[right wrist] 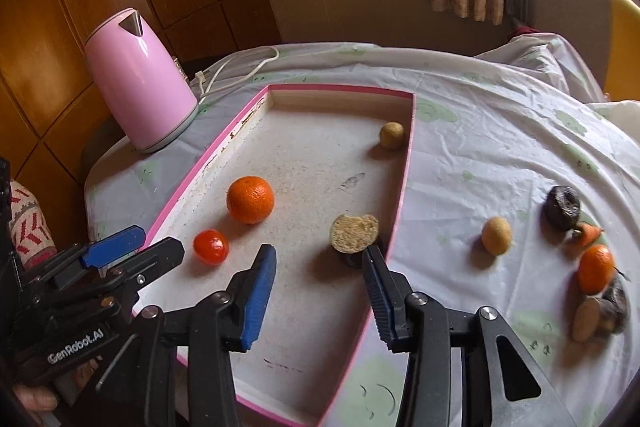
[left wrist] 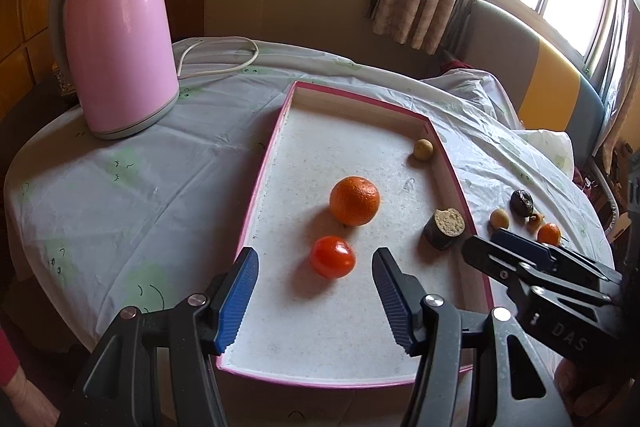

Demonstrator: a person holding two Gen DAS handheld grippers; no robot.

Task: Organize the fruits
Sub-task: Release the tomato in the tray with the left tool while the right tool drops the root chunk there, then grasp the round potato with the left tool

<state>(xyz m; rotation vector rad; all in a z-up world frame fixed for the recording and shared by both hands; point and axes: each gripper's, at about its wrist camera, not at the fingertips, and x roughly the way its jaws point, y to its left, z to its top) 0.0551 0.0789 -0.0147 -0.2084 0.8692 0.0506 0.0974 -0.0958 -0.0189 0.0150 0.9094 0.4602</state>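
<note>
A pink-rimmed white tray (left wrist: 264, 163) (right wrist: 200, 163) holds an orange (left wrist: 354, 200) (right wrist: 250, 199), a red tomato (left wrist: 333, 257) (right wrist: 211, 246), a cut dark fruit with pale flesh (left wrist: 445, 228) (right wrist: 353, 237) and a small tan fruit (left wrist: 422, 149) (right wrist: 391, 135). My left gripper (left wrist: 314, 301) is open and empty just short of the tomato. My right gripper (right wrist: 320, 301) is open and empty over the tray, just short of the cut fruit. On the cloth to the right lie a tan fruit (right wrist: 496, 235), a dark fruit (right wrist: 562, 207), a small orange (right wrist: 595, 269) and more pieces.
A pink kettle (left wrist: 116, 39) (right wrist: 138, 83) stands left of the tray with its white cord (left wrist: 224, 61) behind. The round table has a white plastic cloth (right wrist: 480, 131). A chair (left wrist: 532, 75) and window are at the back right.
</note>
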